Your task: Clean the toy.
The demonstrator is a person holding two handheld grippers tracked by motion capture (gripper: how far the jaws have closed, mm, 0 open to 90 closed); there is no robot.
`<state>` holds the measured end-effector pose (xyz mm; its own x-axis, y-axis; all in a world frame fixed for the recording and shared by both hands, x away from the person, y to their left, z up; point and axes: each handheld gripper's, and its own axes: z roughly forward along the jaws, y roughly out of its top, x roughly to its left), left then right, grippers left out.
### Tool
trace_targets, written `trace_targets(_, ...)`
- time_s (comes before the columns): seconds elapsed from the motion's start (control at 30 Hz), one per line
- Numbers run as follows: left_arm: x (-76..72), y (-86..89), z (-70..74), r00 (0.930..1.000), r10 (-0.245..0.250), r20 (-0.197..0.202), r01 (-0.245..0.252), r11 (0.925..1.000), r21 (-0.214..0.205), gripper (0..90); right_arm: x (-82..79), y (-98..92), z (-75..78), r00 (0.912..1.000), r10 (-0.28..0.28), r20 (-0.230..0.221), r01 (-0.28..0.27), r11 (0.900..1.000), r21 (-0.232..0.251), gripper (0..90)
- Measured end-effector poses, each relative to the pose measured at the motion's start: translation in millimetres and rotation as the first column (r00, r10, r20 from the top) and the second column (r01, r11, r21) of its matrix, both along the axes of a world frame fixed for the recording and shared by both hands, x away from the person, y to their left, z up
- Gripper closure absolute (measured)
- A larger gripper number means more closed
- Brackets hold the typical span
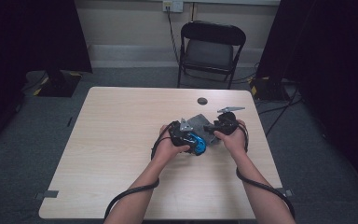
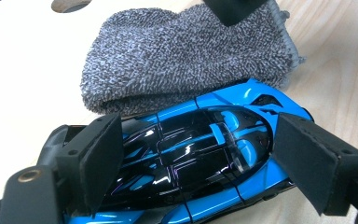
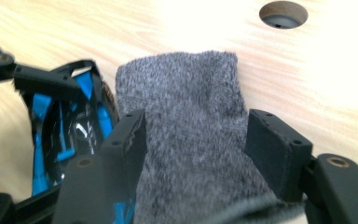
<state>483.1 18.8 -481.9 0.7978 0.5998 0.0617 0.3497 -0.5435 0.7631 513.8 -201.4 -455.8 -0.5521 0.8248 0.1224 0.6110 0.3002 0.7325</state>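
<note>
The left gripper (image 2: pixel 193 163) clamps the blue toy car (image 2: pixel 200 154) across its length, holding it on the wooden table (image 1: pixel 121 140). The right gripper (image 3: pixel 196 144) straddles the folded grey cloth (image 3: pixel 186 130), jaws half open, pads flanking it; whether they press is unclear. The cloth lies just beside the car, its long axis along the car's flank. A folding chair (image 1: pixel 212 46) stands beyond.

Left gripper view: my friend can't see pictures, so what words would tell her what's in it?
A shiny blue and black toy car lies on a pale wooden table between the left gripper's two black jaws. A folded grey cloth lies right behind the car.
</note>
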Motion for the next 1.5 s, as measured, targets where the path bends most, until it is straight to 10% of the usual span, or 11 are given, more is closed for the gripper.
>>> trace_targets(0.33,-0.7,0.2,-1.4,1.0000,-0.003,0.009,0.003,0.9999,-0.011,15.9,-0.8,5.3,-30.3,0.9989,-0.019,-0.044,0.016,0.9977,-0.066,43.1)
trace_targets(0.6,-0.8,0.3,-1.6,0.9999,-0.004,0.010,0.004,0.9999,-0.012,15.9,9.8,7.7,-28.7,0.9981,-0.002,-0.061,-0.001,0.9985,-0.055,74.1)
trace_targets(0.93,-1.5,0.9,-1.8,0.9999,-0.006,0.009,0.006,0.9999,-0.015,15.9,28.5,39.0,-28.3,0.9944,0.103,-0.024,-0.103,0.9942,-0.030,75.3)
trace_targets(1.07,-1.0,2.2,-2.5,0.9999,-0.002,0.013,0.003,0.9998,-0.022,16.0,32.3,50.8,-31.4,0.9889,0.148,-0.013,-0.148,0.9846,-0.092,76.1)
trace_targets(1.5,-1.0,1.9,-2.3,0.9999,0.005,0.013,-0.005,0.9996,-0.026,16.7,26.2,30.0,-28.7,0.9677,0.252,-0.016,-0.252,0.9636,-0.089,77.1)
